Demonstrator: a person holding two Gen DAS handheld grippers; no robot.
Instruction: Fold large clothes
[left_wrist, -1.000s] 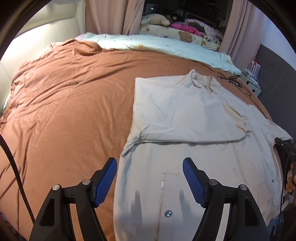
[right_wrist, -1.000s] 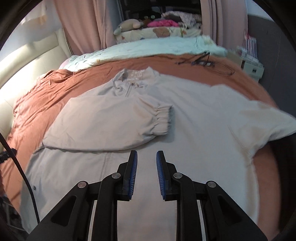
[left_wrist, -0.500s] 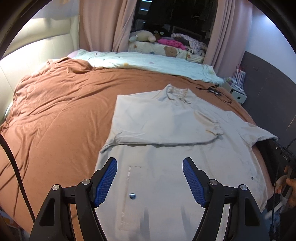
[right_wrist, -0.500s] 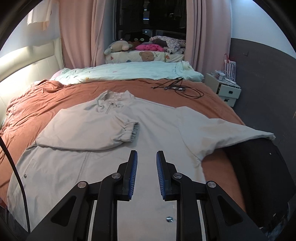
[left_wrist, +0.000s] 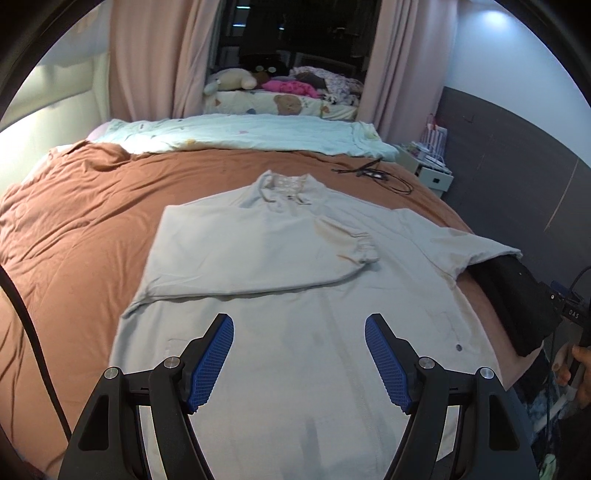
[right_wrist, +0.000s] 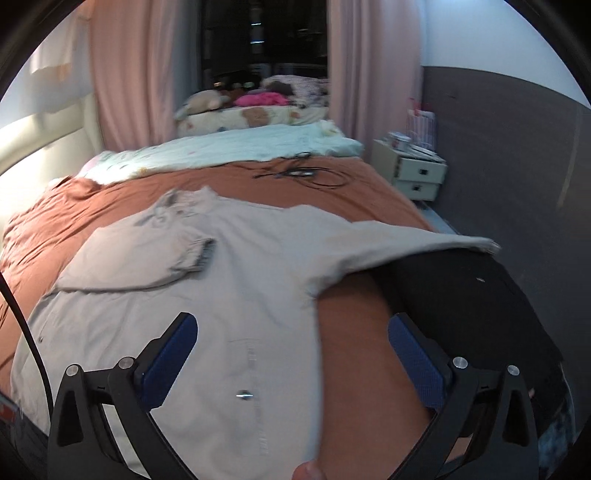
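A large beige jacket lies flat on the brown bedspread, collar away from me. Its left sleeve is folded across the chest, cuff near the middle. Its right sleeve stretches out to the right over a black object. My left gripper is open and empty above the jacket's lower part. My right gripper is open wide and empty above the jacket's lower right edge, with the spread sleeve ahead of it.
A pale green quilt lies across the far end of the bed. Black cables lie on the bedspread past the collar. A white drawer unit stands at the right by the dark wall. Pink curtains hang behind.
Both grippers have pulled back and up from the jacket, so more of the bed shows. My right gripper was shut and now stands wide open. It has shifted to the right.
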